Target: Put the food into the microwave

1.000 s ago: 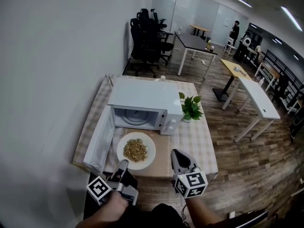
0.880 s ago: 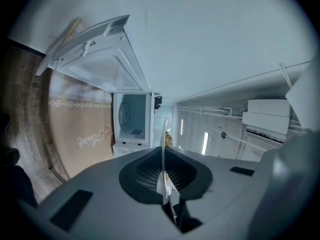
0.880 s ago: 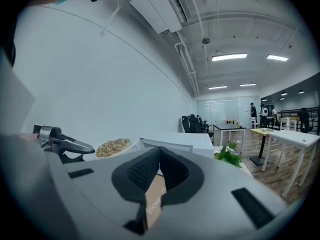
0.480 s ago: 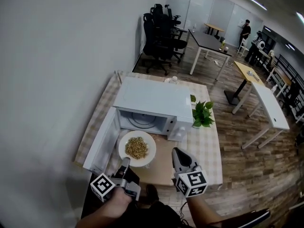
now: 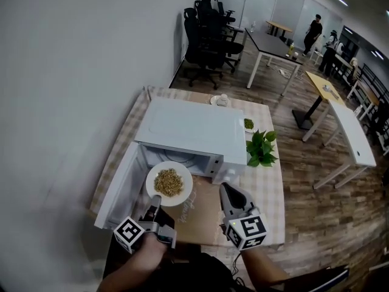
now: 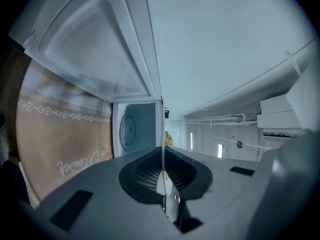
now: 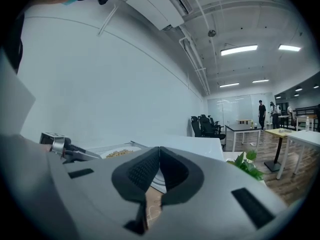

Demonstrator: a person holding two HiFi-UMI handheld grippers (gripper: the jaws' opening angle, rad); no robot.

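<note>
A white plate (image 5: 169, 183) heaped with brownish food (image 5: 168, 182) hangs level at the mouth of the open white microwave (image 5: 188, 131). My left gripper (image 5: 155, 200) is shut on the plate's near rim. In the left gripper view the plate (image 6: 163, 149) shows edge-on as a thin line between the pads, with the food (image 6: 168, 140) and the microwave's cavity (image 6: 135, 129) just beyond. My right gripper (image 5: 226, 191) hovers over the mat to the right of the plate, shut with nothing in it; its pads meet at the tips in the right gripper view (image 7: 159, 156).
The microwave door (image 5: 115, 184) swings out to the left, next to my left hand. A potted plant (image 5: 261, 148) stands right of the microwave on the checked tablecloth (image 5: 267, 187). A small white object (image 5: 220, 100) lies behind it. Office chairs and desks fill the room beyond.
The plate, held by my left gripper, has moved from over the mat forward to the microwave's opening. My right gripper has advanced alongside it.
</note>
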